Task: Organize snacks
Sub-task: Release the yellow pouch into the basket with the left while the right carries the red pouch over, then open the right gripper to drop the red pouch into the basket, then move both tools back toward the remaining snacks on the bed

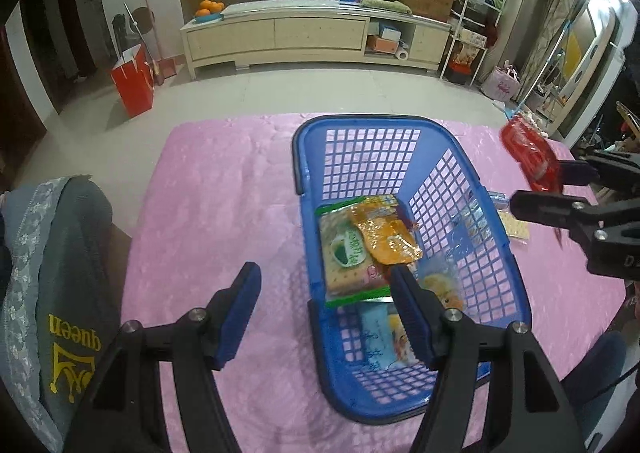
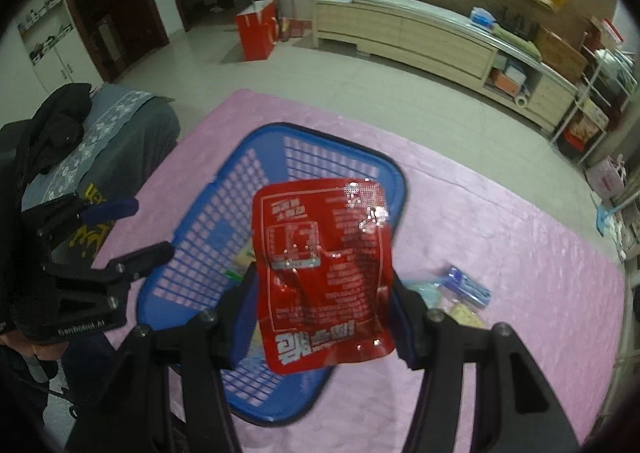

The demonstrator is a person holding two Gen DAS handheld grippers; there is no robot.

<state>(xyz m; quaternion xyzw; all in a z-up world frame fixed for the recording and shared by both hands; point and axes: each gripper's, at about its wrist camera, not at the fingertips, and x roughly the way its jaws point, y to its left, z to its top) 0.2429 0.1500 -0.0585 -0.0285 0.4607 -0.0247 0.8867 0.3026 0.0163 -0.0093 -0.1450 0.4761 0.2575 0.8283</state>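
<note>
A blue plastic basket point(image 1: 360, 121) stands on the pink tablecloth point(image 1: 220, 193). Inside lie a green-labelled cracker packet point(image 1: 348, 257), an orange packet point(image 1: 384, 237) and a light blue packet point(image 1: 380, 337). My left gripper point(image 1: 324, 273) hovers over the basket's near left side, open, with nothing between its fingers. My right gripper point(image 2: 323, 277) is shut on a red snack packet point(image 2: 324, 273), held upright in the air above the basket point(image 2: 248, 173). In the left wrist view this packet point(image 1: 528, 157) and the right gripper point(image 1: 544, 187) sit to the right of the basket.
Right of the basket, a blue packet point(image 2: 468, 285) and a beige packet point(image 2: 464, 313) lie loose on the cloth. A grey cushioned seat point(image 1: 60, 293) stands against the table's left edge. On the floor beyond are a red bag point(image 1: 134, 83) and a long low cabinet point(image 1: 312, 37).
</note>
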